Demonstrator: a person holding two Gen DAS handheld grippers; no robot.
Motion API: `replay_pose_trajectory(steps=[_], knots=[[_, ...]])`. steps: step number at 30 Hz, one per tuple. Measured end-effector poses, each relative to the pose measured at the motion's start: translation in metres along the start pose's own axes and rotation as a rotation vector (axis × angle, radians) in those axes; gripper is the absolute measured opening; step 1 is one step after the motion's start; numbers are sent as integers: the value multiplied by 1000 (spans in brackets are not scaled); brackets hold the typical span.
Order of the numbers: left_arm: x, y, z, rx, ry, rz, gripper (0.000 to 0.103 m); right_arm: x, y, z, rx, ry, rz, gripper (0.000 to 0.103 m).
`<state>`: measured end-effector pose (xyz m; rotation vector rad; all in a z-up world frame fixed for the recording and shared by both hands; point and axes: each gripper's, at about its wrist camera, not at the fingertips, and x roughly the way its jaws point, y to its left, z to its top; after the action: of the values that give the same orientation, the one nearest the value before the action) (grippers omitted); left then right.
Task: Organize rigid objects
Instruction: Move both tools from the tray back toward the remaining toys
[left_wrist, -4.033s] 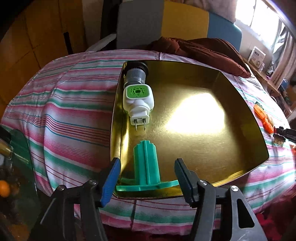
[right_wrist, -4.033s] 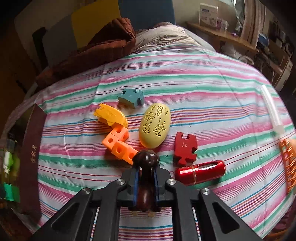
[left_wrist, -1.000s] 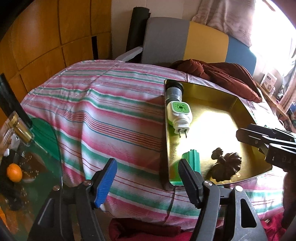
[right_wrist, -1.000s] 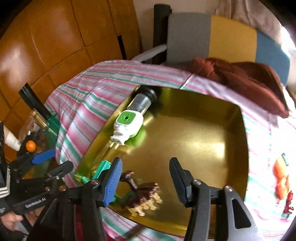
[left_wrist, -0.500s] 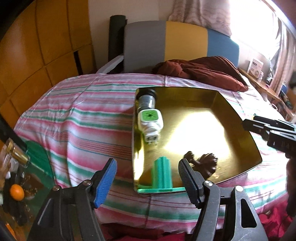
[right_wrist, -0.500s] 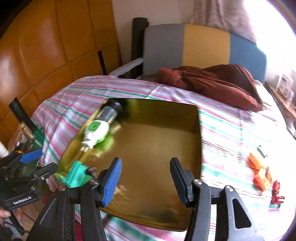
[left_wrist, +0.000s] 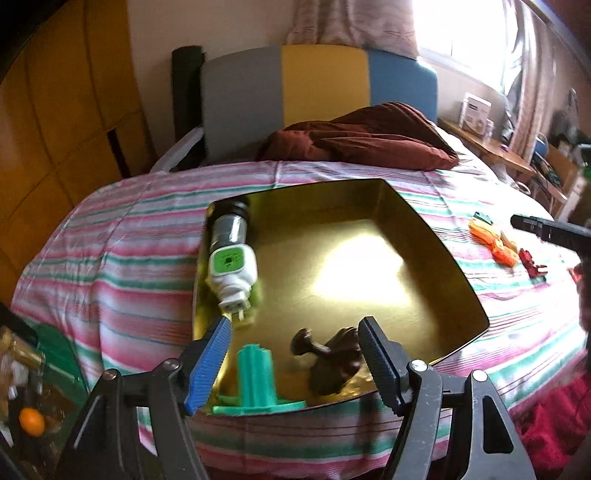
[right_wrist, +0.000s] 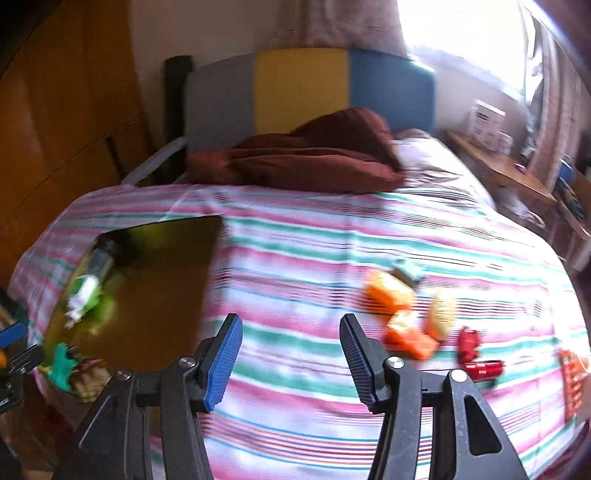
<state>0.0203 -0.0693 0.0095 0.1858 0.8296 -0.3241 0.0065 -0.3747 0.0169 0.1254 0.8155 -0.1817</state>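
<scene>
A gold tray (left_wrist: 436, 240) lies on the striped bed. In it are a white and green plug adapter (left_wrist: 231, 275), a grey cylinder (left_wrist: 229, 225), a green plastic piece (left_wrist: 255, 373) and a brown toy animal (left_wrist: 332, 363). My left gripper (left_wrist: 293, 363) is open and empty over the tray's near edge. My right gripper (right_wrist: 291, 354) is open and empty over the striped cover, between the tray (right_wrist: 177, 258) and the loose toys: orange blocks (right_wrist: 402, 332), a yellow oval (right_wrist: 441, 312), a red puzzle piece (right_wrist: 469, 341) and a red cylinder (right_wrist: 484, 369).
A dark red blanket (left_wrist: 362, 136) lies at the head of the bed before a grey, yellow and blue headboard (left_wrist: 317, 81). A glass side table with an orange (left_wrist: 31, 421) stands at the left. A wooden shelf (right_wrist: 513, 173) runs along the right.
My right gripper let go of the brown toy in the tray, then swung right toward the loose toys. My left gripper shifted right over the tray's near edge.
</scene>
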Motion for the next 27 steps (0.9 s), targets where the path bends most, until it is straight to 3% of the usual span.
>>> replay_pose_trajectory(steps=[7, 12, 17, 27], knots=[[2, -26, 13, 57, -10, -36, 72, 10, -79, 7, 116, -9, -144, 57], [5, -53, 24, 114, -15, -61, 72, 25, -148, -10, 287, 6, -247, 57], [13, -76, 36, 149, -7, -86, 72, 20, -197, -25, 515, 11, -238, 57], [32, -139, 51, 234, 28, -177, 72, 24, -215, -34, 634, 59, -217, 60]])
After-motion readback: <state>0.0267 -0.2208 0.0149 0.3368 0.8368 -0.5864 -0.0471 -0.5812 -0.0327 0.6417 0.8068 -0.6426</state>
